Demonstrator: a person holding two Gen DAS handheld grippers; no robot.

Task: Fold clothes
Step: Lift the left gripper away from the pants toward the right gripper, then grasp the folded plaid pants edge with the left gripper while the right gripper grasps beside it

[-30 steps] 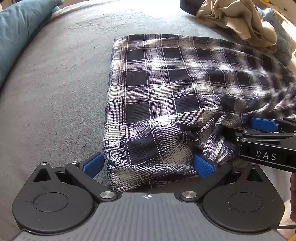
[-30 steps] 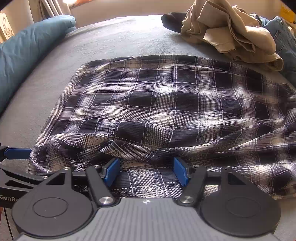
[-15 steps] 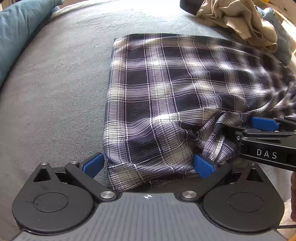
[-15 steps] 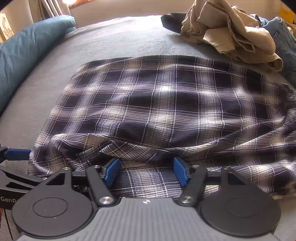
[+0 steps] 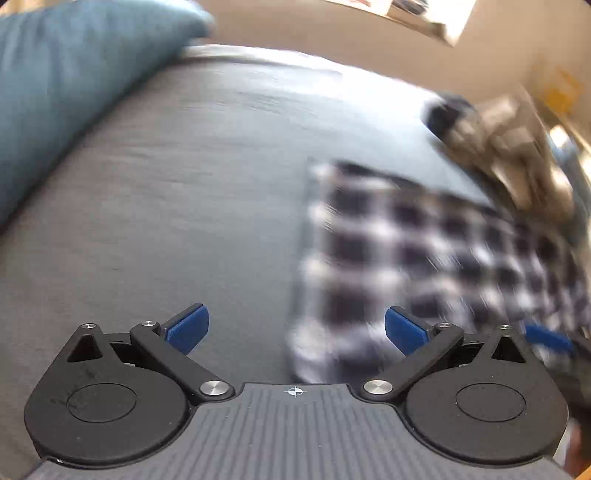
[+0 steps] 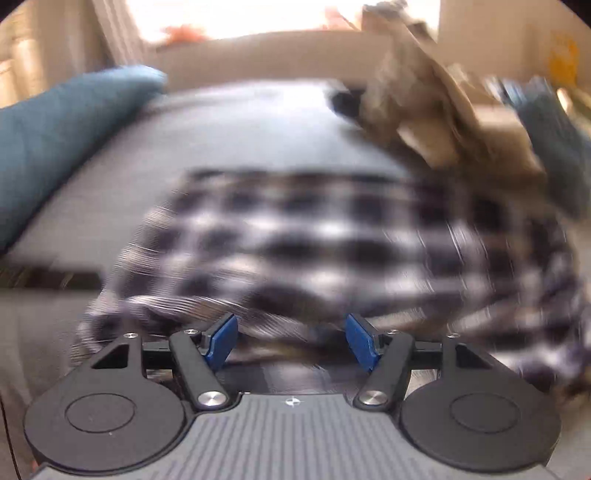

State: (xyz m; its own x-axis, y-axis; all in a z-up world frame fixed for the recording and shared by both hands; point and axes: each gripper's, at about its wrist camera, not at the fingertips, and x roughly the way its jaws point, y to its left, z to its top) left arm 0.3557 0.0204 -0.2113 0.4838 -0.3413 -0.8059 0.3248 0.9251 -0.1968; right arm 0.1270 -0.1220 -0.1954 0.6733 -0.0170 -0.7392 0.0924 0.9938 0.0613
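The plaid garment (image 6: 325,240) lies spread on the grey bed (image 5: 166,192), its near hem rumpled, folds not discernible through blur. Left gripper (image 5: 295,328) and right gripper (image 6: 291,341) both show jaws wide, gripping nothing. A heap of unfolded clothes (image 6: 443,122) sits at the bed's far right corner, so work evidently remains.

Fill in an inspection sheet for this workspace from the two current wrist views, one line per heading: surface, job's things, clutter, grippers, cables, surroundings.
Surface: grey bed cover, bare on its left part.
Job's things: plaid shirt lying spread on the cover; blurred by motion.
Clutter: heap of tan clothes at the far right, a blue garment beside it.
Grippers: left gripper jaws wide open, shirt edge between them, nothing clamped; right gripper jaws open over the shirt's near edge.
Cables: nothing seen.
Surroundings: teal pillow at the left; beige wall behind; bright window in the right view.
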